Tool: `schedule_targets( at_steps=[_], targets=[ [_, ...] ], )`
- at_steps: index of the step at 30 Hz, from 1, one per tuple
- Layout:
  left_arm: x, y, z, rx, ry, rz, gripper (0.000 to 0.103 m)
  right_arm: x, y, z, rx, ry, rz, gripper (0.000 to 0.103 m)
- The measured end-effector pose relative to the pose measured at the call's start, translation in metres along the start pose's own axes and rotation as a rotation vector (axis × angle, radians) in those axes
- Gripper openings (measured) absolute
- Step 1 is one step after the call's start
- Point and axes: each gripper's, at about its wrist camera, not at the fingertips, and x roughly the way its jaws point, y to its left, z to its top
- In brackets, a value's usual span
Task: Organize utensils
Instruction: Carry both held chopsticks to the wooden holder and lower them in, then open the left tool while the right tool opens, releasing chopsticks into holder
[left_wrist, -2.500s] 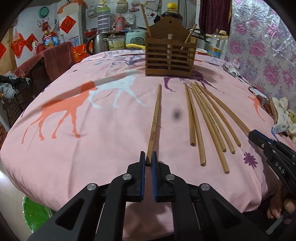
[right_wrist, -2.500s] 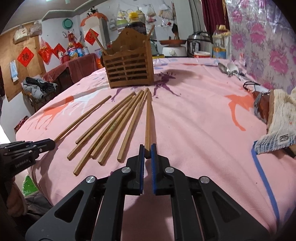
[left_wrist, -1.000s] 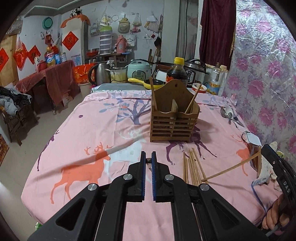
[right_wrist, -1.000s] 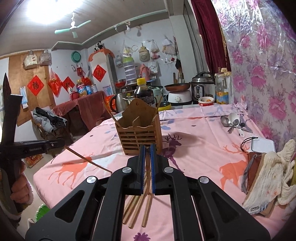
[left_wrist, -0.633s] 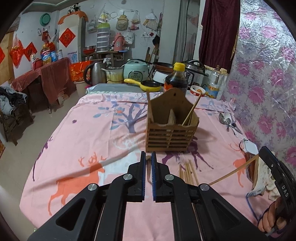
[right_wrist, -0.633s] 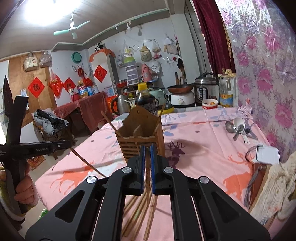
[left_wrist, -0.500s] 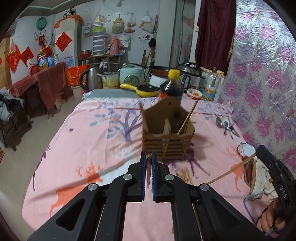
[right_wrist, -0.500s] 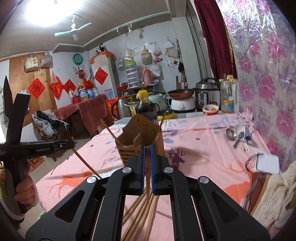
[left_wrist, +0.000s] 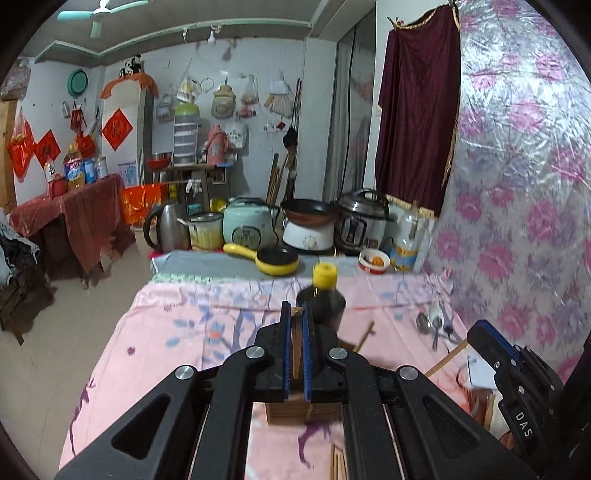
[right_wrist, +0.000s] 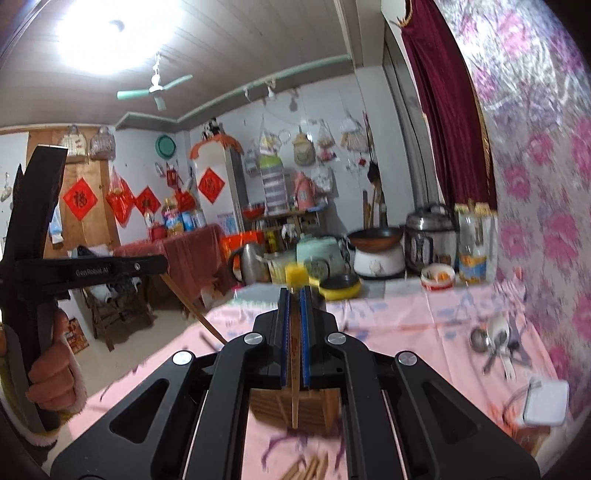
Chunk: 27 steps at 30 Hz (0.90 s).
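My left gripper (left_wrist: 294, 308) is shut on a wooden chopstick (left_wrist: 295, 354) that hangs down between its blue pads. Below it stands the slatted wooden utensil holder (left_wrist: 284, 410), mostly hidden by the gripper body; one chopstick (left_wrist: 364, 336) leans out of it. My right gripper (right_wrist: 294, 291) is shut on another chopstick (right_wrist: 294, 391), whose lower end hangs over the holder (right_wrist: 317, 410). The right gripper (left_wrist: 480, 334) shows at the right of the left wrist view. The left gripper (right_wrist: 160, 266) shows in a person's hand (right_wrist: 51, 373).
Loose chopsticks (right_wrist: 310, 469) lie on the pink deer-print tablecloth (left_wrist: 177, 350) in front of the holder. A dark sauce bottle (left_wrist: 322, 295) stands just behind it. Spoons (right_wrist: 495, 341) and a white pad (right_wrist: 546, 402) lie to the right. Cookers and a kettle line the far end.
Both grippers lifted a chopstick off the cloth, rose and moved forward. The holder has slid from mid-view to below the fingers, and the views now tilt up towards the room.
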Motion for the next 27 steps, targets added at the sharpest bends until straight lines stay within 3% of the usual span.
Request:
schedule_targets(
  at_steps=[7, 14, 16, 17, 23, 27],
  targets=[
    [0.045, 0.015, -0.007, -0.039, 0.06, -0.001, 0.006, 0.048, -0.001, 0.006, -0.008, -0.009, -0.002, 0.006],
    [0.087, 0.039, -0.029, -0.089, 0.164, -0.004, 0.008, 0.088, -0.006, -0.02, 0.014, 0.068, 0.004, 0.007],
    [0.092, 0.046, -0.034, -0.123, 0.186, -0.007, 0.041, 0.096, -0.008, -0.031, 0.036, 0.118, 0.025, 0.011],
    [0.09, 0.05, -0.036, -0.141, 0.176, 0.0, 0.046, 0.096, -0.011, -0.033, 0.055, 0.127, 0.022, 0.014],
    [0.067, 0.057, -0.035, -0.146, 0.141, 0.032, 0.048, 0.076, -0.017, -0.028, 0.087, 0.112, 0.002, 0.02],
    [0.045, 0.056, -0.04, -0.14, 0.12, 0.064, 0.057, 0.055, -0.017, -0.022, 0.097, 0.093, -0.01, 0.029]
  ],
)
